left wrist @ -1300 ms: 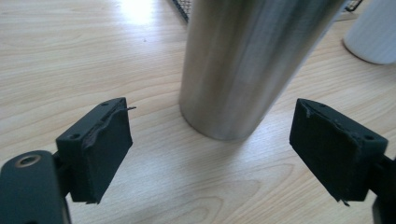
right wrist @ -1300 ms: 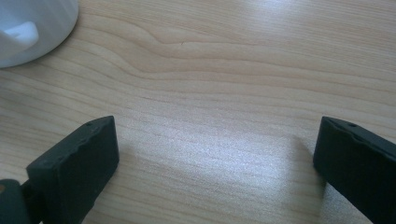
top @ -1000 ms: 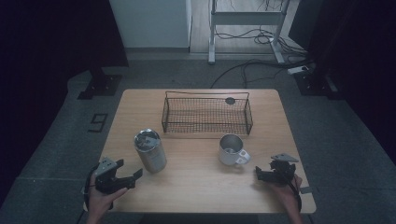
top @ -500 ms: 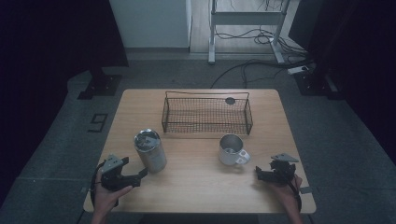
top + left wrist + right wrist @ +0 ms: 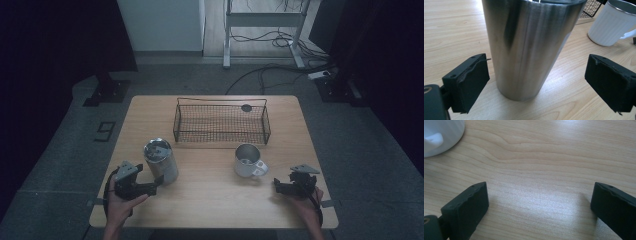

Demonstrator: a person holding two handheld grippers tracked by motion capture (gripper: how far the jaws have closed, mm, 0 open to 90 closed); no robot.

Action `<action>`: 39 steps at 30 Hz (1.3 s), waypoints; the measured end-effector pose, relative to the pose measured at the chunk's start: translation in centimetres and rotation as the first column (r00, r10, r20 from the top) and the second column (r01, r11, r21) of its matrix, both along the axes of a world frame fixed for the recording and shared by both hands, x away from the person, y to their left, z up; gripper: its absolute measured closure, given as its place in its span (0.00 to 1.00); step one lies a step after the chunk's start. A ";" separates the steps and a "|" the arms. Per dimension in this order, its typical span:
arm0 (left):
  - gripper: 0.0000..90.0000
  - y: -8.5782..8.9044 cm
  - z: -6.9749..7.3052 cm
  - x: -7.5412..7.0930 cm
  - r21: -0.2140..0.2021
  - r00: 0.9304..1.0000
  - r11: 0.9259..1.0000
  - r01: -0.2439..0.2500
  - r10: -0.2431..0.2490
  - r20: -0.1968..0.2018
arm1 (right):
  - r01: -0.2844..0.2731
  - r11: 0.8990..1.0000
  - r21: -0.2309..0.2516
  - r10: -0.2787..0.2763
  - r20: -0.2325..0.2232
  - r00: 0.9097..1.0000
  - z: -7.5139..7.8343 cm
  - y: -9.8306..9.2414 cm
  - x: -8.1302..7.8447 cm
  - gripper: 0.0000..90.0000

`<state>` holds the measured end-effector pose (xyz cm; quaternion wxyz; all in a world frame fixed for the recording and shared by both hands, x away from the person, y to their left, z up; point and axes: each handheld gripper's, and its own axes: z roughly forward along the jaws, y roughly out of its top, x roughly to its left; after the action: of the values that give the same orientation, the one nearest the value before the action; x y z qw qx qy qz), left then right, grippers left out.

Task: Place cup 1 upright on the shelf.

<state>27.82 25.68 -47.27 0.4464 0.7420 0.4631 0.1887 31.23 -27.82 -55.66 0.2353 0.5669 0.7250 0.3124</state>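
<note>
A tall steel tumbler (image 5: 161, 160) stands upright on the wooden table (image 5: 210, 200), left of centre. My left gripper (image 5: 154, 184) is open right at its near side; in the left gripper view the tumbler (image 5: 526, 45) stands between and just beyond the two spread jaws, untouched. A white mug (image 5: 248, 161) with its handle toward the right stands right of centre. My right gripper (image 5: 276, 186) rests open near the table's front right, a little right of the mug. In the right gripper view the mug (image 5: 441, 135) sits at the upper left, with bare wood between the jaws.
A black wire basket (image 5: 221, 121) stands at the back middle of the table, with a small dark round object (image 5: 246, 107) at its far right rim. Cables and a metal stand base lie on the floor beyond the table.
My left gripper has moved forward and right, closing in on the tumbler until its jaws flank the base. The right gripper has stayed where it was.
</note>
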 end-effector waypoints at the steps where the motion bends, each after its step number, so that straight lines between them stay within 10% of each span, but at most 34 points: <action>1: 0.06 -0.1 0.0 0.2 0.001 1.000 1.000 0.003 -0.003 -0.005 | 0.000 1.000 0.000 0.000 0.000 1.000 0.0 0.0 0.0 0.02; 39: 0.02 -1.4 -0.2 3.5 0.020 1.000 0.999 -0.026 0.026 0.004 | 0.002 1.000 0.001 -0.002 0.001 1.000 0.0 0.0 0.0 0.02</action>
<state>31.32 24.30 -47.52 0.4372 0.7401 0.4700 0.2005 31.22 -27.83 -55.65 0.2357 0.5678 0.7242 0.3125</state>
